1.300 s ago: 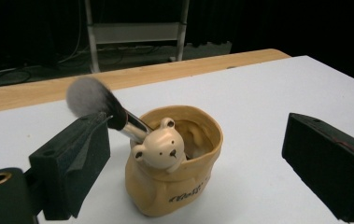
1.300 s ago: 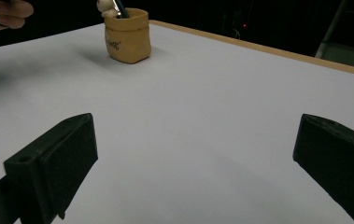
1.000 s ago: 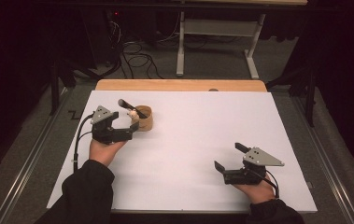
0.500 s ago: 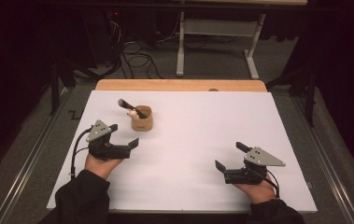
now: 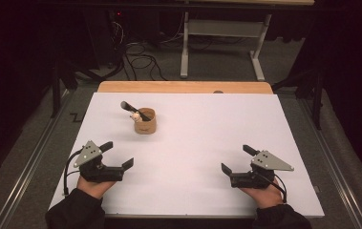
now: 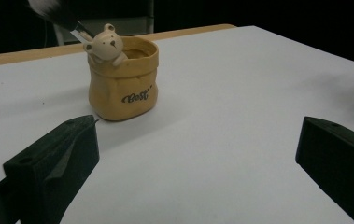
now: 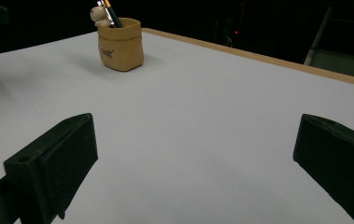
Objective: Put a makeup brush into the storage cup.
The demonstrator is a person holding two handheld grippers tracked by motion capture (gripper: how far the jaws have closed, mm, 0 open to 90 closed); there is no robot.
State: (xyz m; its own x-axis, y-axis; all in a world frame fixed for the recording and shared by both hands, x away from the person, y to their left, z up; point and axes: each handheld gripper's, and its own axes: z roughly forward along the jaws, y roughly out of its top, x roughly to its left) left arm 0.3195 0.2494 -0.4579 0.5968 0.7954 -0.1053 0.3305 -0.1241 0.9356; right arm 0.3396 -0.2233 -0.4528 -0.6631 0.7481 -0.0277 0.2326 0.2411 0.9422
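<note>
The left gripper sits low over the near left part of the white worktop, jaws spread fully apart with nothing between them; they have just been opening to this full spread. Ahead of it and a little to the right stands the small tan pouch-shaped ceramic pot with a bear figure on its rim, upright on the worktop and well apart from both grippers. A dark-handled makeup brush leans in the pot, bristle end up and tilted away to the left; in the left gripper view the pot stands just beyond the jaw tips, and the bristle head is cut by the frame edge, so its exact type is probably a powder brush. The step in hand appears to be the retreat after loading the brush into the pot. To do it well, draw the open jaws straight back and clear of the pot wall, so that nothing nudges the pot or tips the leaning handle. The right gripper rests on the near right part of the worktop, jaws likewise wide open and empty, with the pot far off at its upper left.
</note>
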